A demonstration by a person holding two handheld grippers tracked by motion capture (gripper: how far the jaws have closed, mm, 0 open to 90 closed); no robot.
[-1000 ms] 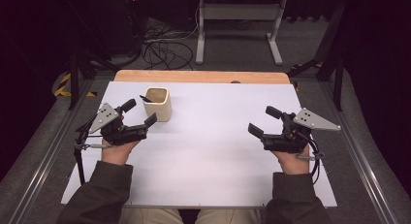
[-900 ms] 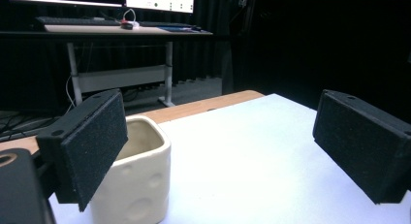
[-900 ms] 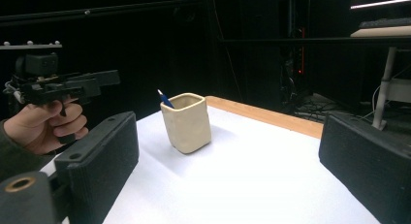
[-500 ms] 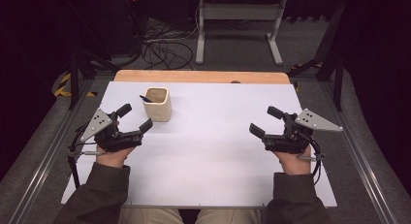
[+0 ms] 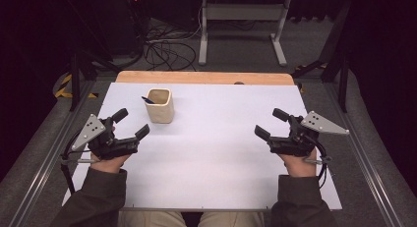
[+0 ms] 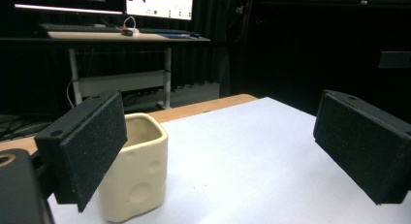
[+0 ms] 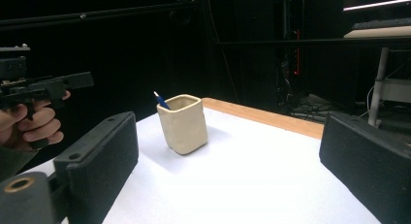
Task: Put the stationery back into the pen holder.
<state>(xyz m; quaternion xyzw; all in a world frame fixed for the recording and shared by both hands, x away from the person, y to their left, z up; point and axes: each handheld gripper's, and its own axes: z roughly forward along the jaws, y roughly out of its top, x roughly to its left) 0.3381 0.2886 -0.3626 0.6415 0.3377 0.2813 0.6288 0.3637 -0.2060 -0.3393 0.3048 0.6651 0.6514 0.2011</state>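
A cream ceramic cup [image 5: 160,105] stands on the white table top [image 5: 216,153] at the back left, with a blue pen [image 5: 147,99] leaning inside it. My left gripper [image 5: 132,123] is open and empty, a little in front and to the left of the cup. In the left gripper view the cup [image 6: 133,175] sits just behind the left jaw of that gripper [image 6: 220,132]. My right gripper [image 5: 269,122] is open and empty at the right side of the table. The right gripper view looks between the jaws of the right gripper [image 7: 228,156] at the cup [image 7: 183,123], the pen [image 7: 161,100] and the left gripper [image 7: 48,88].
A wooden strip [image 5: 204,77] runs along the table's far edge. Beyond it are a desk frame [image 5: 241,20] and cables [image 5: 162,47] on the floor. Metal rails [image 5: 44,163] flank the table.
My left gripper has drawn back from the cup toward the person and slightly left, still open. The right gripper has barely moved.
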